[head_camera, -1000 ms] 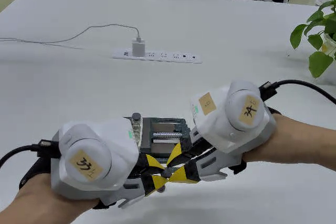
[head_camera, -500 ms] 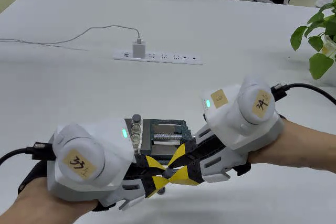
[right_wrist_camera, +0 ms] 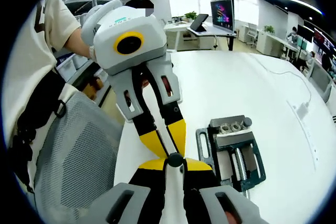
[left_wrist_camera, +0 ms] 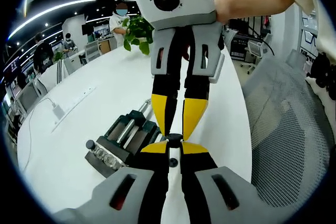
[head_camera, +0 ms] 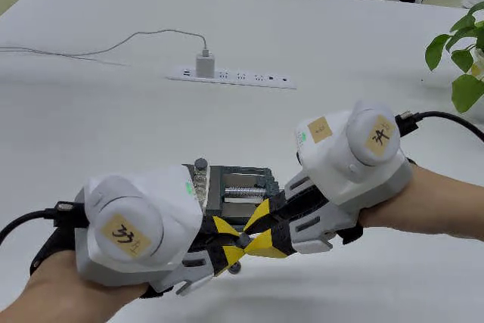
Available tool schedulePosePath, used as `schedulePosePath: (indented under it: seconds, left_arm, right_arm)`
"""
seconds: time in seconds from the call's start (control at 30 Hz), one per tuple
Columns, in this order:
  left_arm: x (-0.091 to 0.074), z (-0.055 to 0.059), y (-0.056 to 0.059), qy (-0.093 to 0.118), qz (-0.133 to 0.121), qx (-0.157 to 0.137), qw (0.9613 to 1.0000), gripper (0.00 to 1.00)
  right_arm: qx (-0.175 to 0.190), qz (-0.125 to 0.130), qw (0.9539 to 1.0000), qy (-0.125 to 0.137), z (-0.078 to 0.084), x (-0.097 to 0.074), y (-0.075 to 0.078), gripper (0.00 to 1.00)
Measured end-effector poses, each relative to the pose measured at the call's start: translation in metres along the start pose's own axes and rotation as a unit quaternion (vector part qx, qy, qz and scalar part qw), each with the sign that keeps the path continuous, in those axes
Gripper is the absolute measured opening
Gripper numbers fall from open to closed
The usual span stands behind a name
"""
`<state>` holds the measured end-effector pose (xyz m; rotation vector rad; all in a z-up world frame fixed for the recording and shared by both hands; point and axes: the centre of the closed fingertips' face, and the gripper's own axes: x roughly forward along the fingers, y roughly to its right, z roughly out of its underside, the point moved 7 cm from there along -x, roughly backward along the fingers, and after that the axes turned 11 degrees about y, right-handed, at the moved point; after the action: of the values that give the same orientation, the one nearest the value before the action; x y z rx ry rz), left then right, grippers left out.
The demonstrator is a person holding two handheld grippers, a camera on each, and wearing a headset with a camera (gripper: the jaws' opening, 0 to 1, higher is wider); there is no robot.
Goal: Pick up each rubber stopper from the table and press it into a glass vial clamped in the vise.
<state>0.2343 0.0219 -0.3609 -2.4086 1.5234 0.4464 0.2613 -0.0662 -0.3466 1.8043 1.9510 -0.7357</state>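
Rubber stopper (head_camera: 243,241): a small, dark grey round plug, pinched tip to tip between the left claw (left_wrist_camera: 174,149) and the right claw (right_wrist_camera: 175,164), both narrowed onto it from opposite sides. It is held near the front edge of the worktop (head_camera: 113,96), just in front of the vise (head_camera: 236,187). Over the last second little has moved. The claws stay locked together and the right one's housing has tilted up slightly, so this looks like an unfinished handover. Which claw bears the stopper I cannot tell. One glass vial (head_camera: 200,183) already wears a stopper.
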Motion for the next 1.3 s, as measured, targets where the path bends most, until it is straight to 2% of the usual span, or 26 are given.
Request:
schedulePosePath:
  seconds: [0.27, 0.43, 0.5, 0.6, 0.7, 0.83, 1.0, 1.2, 1.3]
  left_arm:
    - [0.002, 0.001, 0.002, 0.001, 0.005, 0.003, 1.0000, 0.04]
    - [0.002, 0.003, 0.001, 0.002, -0.002, 0.000, 1.0000, 0.05]
    - [0.001, 0.006, -0.001, 0.003, -0.011, -0.011, 0.9999, 0.09]
    - [-0.004, 0.012, -0.005, 0.003, -0.030, -0.026, 0.9992, 0.22]
    - [-0.012, 0.018, -0.008, 0.012, -0.047, -0.039, 0.9981, 0.27]
    - [-0.021, 0.026, -0.010, 0.012, -0.070, -0.048, 0.9963, 0.31]
    - [-0.032, 0.036, -0.014, 0.014, -0.106, -0.067, 0.9921, 0.43]
    - [-0.047, 0.045, -0.019, 0.014, -0.148, -0.090, 0.9847, 0.57]
    - [-0.053, 0.048, -0.019, 0.013, -0.156, -0.093, 0.9832, 0.62]
  right_arm:
    - [-0.003, -0.008, 0.9999, -0.007, 0.002, 0.000, -0.001, 0.07]
    - [-0.008, -0.008, 0.9999, -0.009, 0.002, 0.001, 0.000, 0.07]
    - [-0.010, -0.006, 0.9999, -0.012, 0.002, 0.001, 0.003, 0.07]
    - [-0.013, -0.004, 0.9998, -0.017, 0.003, 0.001, 0.005, 0.07]
    - [-0.020, -0.002, 0.9995, -0.026, 0.003, 0.000, 0.008, 0.07]
    - [-0.026, -0.006, 0.9990, -0.035, 0.002, 0.002, 0.012, 0.07]
    - [-0.041, -0.007, 0.9981, -0.046, -0.003, 0.005, 0.020, 0.07]
    - [-0.064, -0.011, 0.9960, -0.061, -0.013, 0.009, 0.031, 0.07]
    - [-0.076, -0.018, 0.9947, -0.068, -0.018, 0.012, 0.036, 0.07]
